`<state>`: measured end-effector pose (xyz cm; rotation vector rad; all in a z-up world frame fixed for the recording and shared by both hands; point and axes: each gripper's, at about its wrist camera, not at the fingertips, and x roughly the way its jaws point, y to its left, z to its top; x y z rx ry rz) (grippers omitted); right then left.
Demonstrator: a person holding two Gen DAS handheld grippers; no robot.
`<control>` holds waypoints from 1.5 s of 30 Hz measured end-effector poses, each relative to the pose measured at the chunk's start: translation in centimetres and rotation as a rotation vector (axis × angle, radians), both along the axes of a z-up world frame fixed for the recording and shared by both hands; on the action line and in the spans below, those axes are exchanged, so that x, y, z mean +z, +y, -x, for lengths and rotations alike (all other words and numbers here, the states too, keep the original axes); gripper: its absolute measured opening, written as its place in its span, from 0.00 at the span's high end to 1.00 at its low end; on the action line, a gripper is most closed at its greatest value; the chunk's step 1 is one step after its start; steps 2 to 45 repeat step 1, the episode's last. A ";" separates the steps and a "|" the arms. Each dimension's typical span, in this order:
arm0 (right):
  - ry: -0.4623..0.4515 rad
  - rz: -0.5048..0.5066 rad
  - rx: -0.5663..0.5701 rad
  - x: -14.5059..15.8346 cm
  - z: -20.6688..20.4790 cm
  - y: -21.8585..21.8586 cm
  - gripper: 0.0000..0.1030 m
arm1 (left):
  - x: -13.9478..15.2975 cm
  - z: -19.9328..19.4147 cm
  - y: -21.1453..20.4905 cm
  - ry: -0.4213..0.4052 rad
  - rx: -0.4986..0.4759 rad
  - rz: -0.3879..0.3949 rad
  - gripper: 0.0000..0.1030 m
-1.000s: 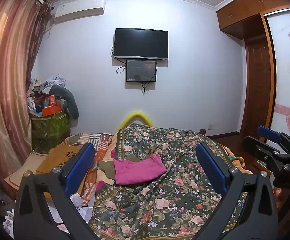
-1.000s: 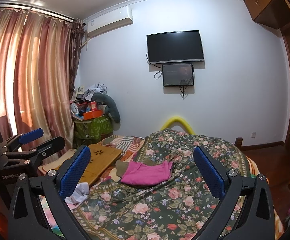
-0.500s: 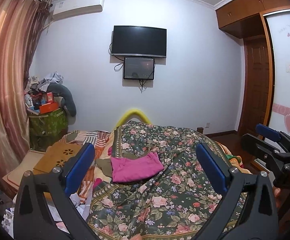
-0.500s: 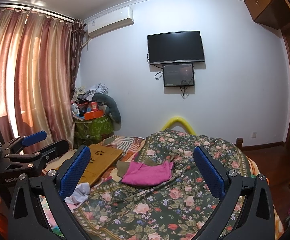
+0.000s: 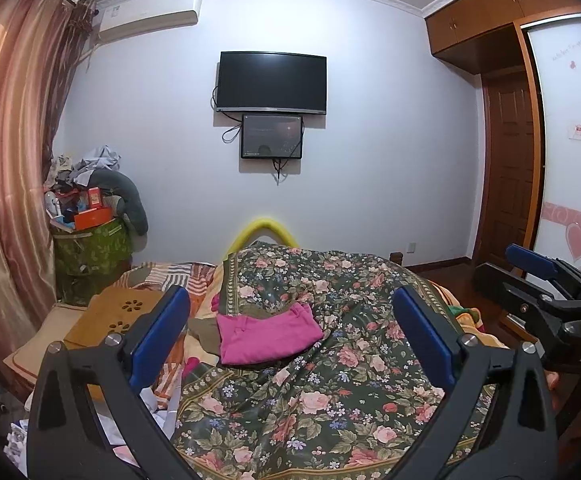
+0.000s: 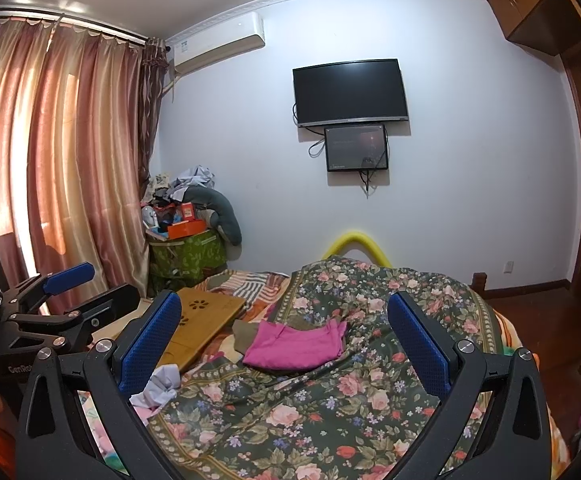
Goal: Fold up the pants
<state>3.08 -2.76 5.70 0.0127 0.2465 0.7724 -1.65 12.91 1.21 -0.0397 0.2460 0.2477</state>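
Across a bed's dark floral quilt [image 5: 330, 360], well ahead of both wide-spread, empty claws, left claw [image 5: 290, 340] and right claw [image 6: 284, 340], lying slightly left of centre, nearer the left: folded magenta fabric pants [image 5: 266, 336], long axis crosswise.

- Pants [image 5: 266, 334]: solid magenta-pink, centre of frame.
- Bedspread [image 5: 330, 380]: dark green with pink rose print.
- Gripper pads [image 5: 158, 336]: blue on black frames.
- Curtains [image 6: 62, 168]: pink-gold vertical stripes, left.
- Television [image 6: 349, 92]: black, upper centre.
- Wall [image 5: 378, 168]: pale lavender-white.
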 end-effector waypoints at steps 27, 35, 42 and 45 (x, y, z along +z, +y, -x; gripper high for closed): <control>0.000 0.000 0.000 0.0 0.0 0.0 0.00 | -0.1 -0.1 0.0 0.002 0.001 -0.002 0.00; 0.000 0.000 0.000 0.0 0.0 0.0 0.00 | -0.1 -0.1 0.0 0.002 0.001 -0.002 0.00; 0.000 0.000 0.000 0.0 0.0 0.0 0.00 | -0.1 -0.1 0.0 0.002 0.001 -0.002 0.00; 0.000 0.000 0.000 0.0 0.0 0.0 0.00 | -0.1 -0.1 0.0 0.002 0.001 -0.002 0.00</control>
